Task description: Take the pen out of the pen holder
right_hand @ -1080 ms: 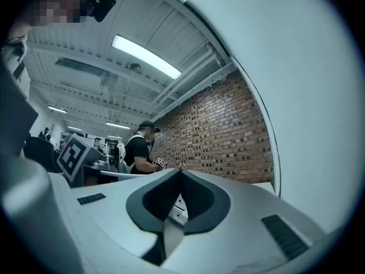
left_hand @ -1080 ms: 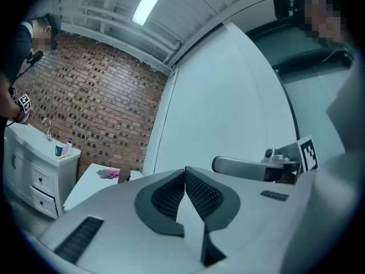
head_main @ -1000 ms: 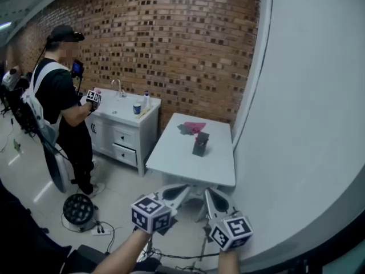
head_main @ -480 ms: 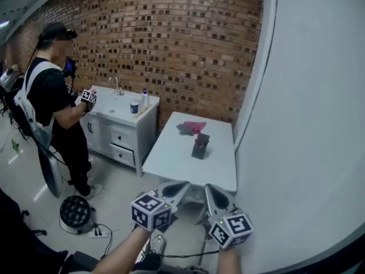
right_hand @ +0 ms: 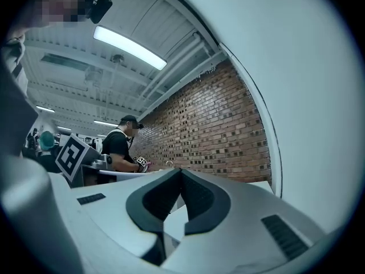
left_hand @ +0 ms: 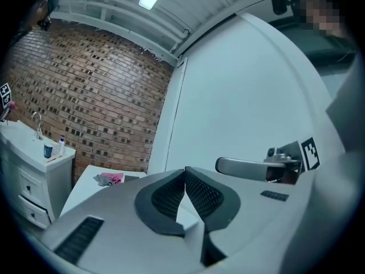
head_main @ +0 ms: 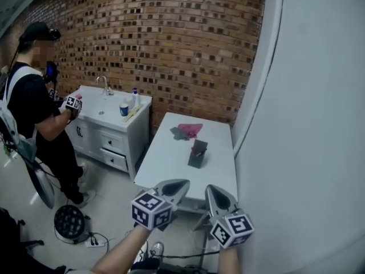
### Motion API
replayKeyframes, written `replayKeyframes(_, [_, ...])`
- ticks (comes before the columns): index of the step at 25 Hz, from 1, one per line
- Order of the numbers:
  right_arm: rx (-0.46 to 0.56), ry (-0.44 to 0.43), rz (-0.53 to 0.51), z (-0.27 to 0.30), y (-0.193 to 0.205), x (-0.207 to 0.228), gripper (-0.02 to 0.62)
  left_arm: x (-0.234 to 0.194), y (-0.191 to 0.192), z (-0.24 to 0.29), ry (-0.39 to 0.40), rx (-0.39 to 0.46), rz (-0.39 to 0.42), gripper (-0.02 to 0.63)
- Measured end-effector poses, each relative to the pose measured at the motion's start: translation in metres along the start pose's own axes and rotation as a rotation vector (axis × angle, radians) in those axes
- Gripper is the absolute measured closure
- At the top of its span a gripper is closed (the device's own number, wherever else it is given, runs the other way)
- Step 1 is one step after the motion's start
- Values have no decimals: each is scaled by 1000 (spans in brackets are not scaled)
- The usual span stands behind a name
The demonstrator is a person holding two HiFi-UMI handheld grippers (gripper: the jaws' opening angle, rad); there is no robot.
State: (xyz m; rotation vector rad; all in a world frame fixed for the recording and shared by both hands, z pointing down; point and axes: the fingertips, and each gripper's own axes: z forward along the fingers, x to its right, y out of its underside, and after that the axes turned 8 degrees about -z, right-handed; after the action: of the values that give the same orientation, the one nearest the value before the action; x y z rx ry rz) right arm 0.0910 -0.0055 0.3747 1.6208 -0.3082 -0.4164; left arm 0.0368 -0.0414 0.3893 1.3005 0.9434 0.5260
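Your left gripper (head_main: 183, 183) and right gripper (head_main: 210, 189) are both closed and empty, so open one and pinch the likely light, hard, slippery pen near its top, above the pen holder (head_main: 197, 155).

The wall (head_main: 171, 44) is rough brick. The white table (head_main: 164, 161) looks smooth. The dark pen holder (head_main: 197, 154) looks matt.

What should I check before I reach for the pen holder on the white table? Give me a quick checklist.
1. Left gripper empty: ok.
2. Right gripper empty: ok.
3. Jaws apart for a grasp: not ok, both shut.
4. Pen holder standing on the table: ok.
5. Pen showing in the holder: cannot tell, too small.
6. Pink cloth clear of the holder: ok, lies beyond it.
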Motion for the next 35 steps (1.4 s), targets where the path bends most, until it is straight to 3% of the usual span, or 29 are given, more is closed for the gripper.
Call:
replayKeyframes(16, [-68, 66, 13, 155, 15, 80, 595, -141, -31, 98, 48, -73, -31, 598])
replayKeyframes(26, [-114, 123, 28, 201, 32, 119, 595, -185, -30, 145, 77, -114, -46, 598])
replayKeyframes(35, [-139, 136, 41, 221, 53, 161, 595, -205, -19, 185, 46, -153, -35, 598])
